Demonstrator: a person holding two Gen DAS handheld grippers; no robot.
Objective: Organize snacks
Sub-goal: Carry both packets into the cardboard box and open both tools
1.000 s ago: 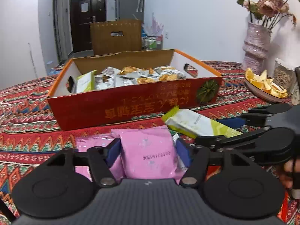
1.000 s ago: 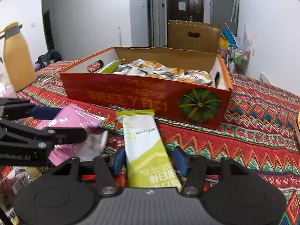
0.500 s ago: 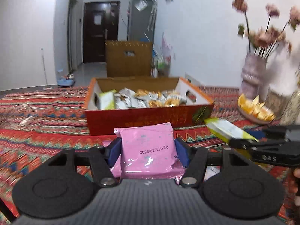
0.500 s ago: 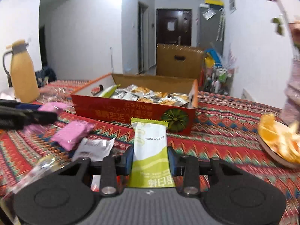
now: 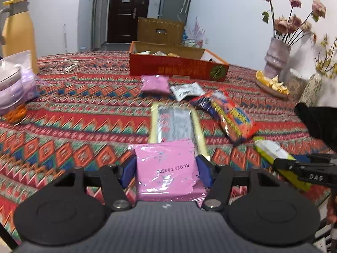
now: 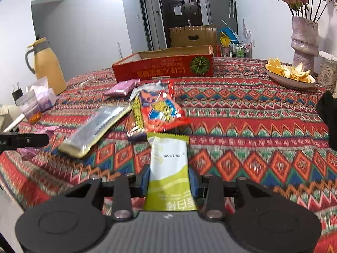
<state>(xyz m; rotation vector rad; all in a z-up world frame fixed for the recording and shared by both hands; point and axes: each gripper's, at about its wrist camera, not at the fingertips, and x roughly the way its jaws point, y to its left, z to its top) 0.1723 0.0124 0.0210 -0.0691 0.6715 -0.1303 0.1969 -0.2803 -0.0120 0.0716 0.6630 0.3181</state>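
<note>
Left tongs (image 5: 166, 168) pinch a pink snack packet (image 5: 166, 168) by its side edges; right tongs (image 6: 169, 179) are clamped on a green-and-white packet (image 6: 168, 168). Both look light, soft and crinkly. The red snack box (image 6: 164, 67) sits far ahead on the tabletop (image 6: 252, 126).

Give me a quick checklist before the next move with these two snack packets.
1. Left tongs grip the pink packet: ok.
2. Right tongs grip the green packet: ok.
3. Red box has its top open: ok.
4. Room left inside the box: cannot tell.
5. Low path to the box free: not ok, the red snack bag and silver packet lie between.
</note>
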